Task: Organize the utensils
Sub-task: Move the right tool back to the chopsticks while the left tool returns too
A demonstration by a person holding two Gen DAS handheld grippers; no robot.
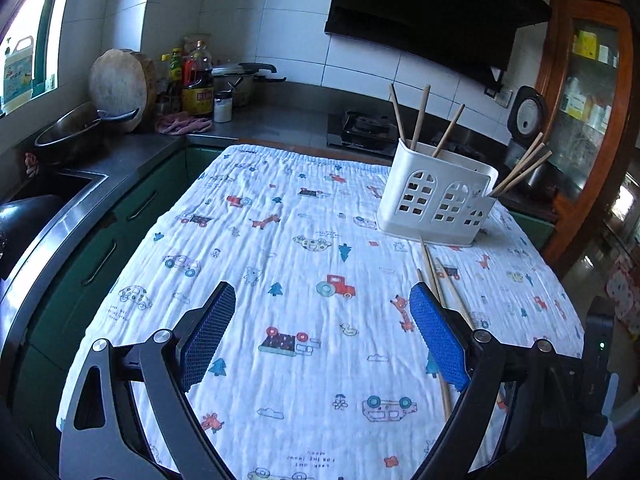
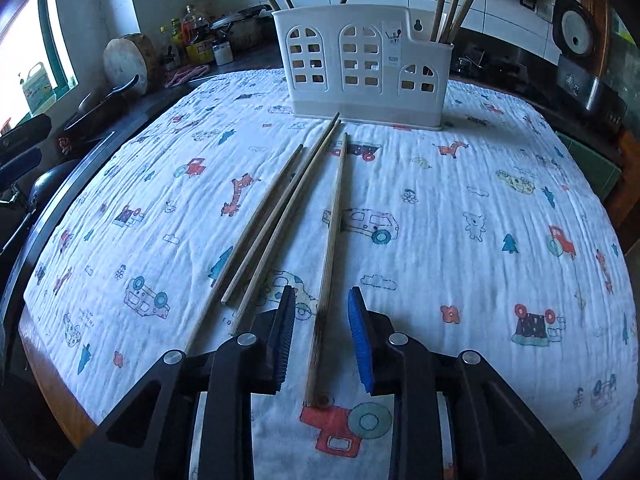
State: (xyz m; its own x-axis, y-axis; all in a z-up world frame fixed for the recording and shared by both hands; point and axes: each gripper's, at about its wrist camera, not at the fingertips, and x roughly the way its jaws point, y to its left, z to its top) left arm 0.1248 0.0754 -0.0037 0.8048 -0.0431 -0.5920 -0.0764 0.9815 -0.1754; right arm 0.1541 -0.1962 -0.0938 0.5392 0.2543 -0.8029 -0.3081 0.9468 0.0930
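Your left gripper (image 1: pixel 322 332) hovering with jaws spread wide, your right gripper (image 2: pixel 322 336) reaching low, jaws parted.

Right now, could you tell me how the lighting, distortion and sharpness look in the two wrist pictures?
Left wrist view: the window at left is blown out white, the range hood is nearly black, and the counter edge bows from fisheye distortion. Right wrist view: the cloth bulges like a dome, the right gripper casts a shadow on the cloth, and the chopstick between its fingers looks sharp.
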